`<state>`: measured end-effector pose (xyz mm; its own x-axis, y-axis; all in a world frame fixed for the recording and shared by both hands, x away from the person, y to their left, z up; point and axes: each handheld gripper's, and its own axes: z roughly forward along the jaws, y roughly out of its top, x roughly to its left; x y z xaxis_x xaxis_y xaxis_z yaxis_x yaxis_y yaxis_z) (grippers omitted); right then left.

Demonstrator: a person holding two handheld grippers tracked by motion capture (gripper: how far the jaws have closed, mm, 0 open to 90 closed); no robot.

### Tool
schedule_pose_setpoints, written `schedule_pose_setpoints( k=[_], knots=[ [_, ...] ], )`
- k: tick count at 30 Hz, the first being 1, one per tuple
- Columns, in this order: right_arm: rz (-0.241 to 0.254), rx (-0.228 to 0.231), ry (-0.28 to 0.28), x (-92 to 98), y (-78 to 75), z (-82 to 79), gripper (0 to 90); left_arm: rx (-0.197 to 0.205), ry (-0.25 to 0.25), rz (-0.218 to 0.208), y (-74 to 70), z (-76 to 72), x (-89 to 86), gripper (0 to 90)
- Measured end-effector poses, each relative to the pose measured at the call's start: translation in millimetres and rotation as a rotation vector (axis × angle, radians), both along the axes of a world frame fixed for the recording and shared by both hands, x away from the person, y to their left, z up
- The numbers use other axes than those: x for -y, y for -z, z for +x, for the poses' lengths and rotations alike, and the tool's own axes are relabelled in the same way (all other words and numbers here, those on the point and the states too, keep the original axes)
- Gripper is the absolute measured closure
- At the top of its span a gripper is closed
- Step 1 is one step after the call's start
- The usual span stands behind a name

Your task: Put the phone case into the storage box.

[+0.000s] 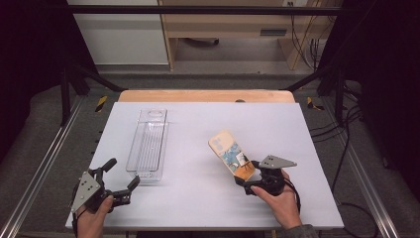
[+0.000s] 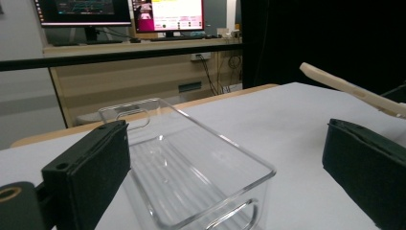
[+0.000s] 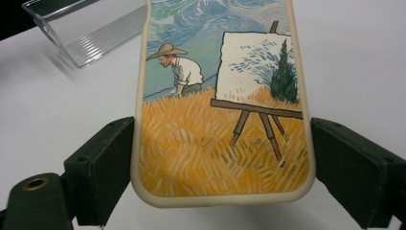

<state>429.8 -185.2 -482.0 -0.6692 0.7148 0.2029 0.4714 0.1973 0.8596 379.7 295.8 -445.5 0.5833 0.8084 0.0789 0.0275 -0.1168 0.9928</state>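
- A white table top covers most of the work area, with a strip of pale wood along its far edge.
- Grey carpet-like floor lies on both sides, crossed by metal rails running toward the far end.
- A black bar spans the frame overhead, with black struts slanting down to the floor.
- Beyond it stands a light wooden desk, and a white cabinet or panel beside it; which it is, the view does not settle.
- Dark curtains close off both sides.
- Cables trail over the floor on the right.
- Two lit monitors sit on the desk.
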Motion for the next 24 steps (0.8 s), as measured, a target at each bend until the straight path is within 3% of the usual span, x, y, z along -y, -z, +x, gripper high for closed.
schedule_pose_setpoints(
  k=[5,7,8,14,16,20,24],
  knots=[
    [0.031,0.005,-0.009,-0.9,-1.3,-2.3,11.8,-0.003,0.071,-0.008,-12.0,-1.4,23.9,1.5],
    [0.038,0.010,-0.010,-2.1,-3.2,-3.0,11.8,-0.044,0.123,-0.097,-13.3,0.7,35.4,1.5],
    [0.046,0.014,-0.011,-1.8,-4.0,-2.8,11.8,-0.059,0.141,-0.113,-14.3,1.8,41.3,1.5],
    [0.061,0.022,-0.007,-2.5,-5.8,-4.2,11.8,-0.069,0.195,-0.098,-19.9,11.7,69.3,1.6],
    [0.072,0.025,-0.005,-2.8,-6.2,-4.2,11.8,-0.088,0.212,-0.131,-21.4,15.1,75.6,1.7],
    [0.083,0.032,-0.003,-3.5,-7.1,-4.6,11.8,-0.092,0.222,-0.148,-24.4,21.3,85.4,2.1],
    [0.095,0.041,-0.005,-4.3,-8.6,-5.1,11.8,-0.084,0.233,-0.129,-27.7,29.2,96.7,2.1]
  ],
)
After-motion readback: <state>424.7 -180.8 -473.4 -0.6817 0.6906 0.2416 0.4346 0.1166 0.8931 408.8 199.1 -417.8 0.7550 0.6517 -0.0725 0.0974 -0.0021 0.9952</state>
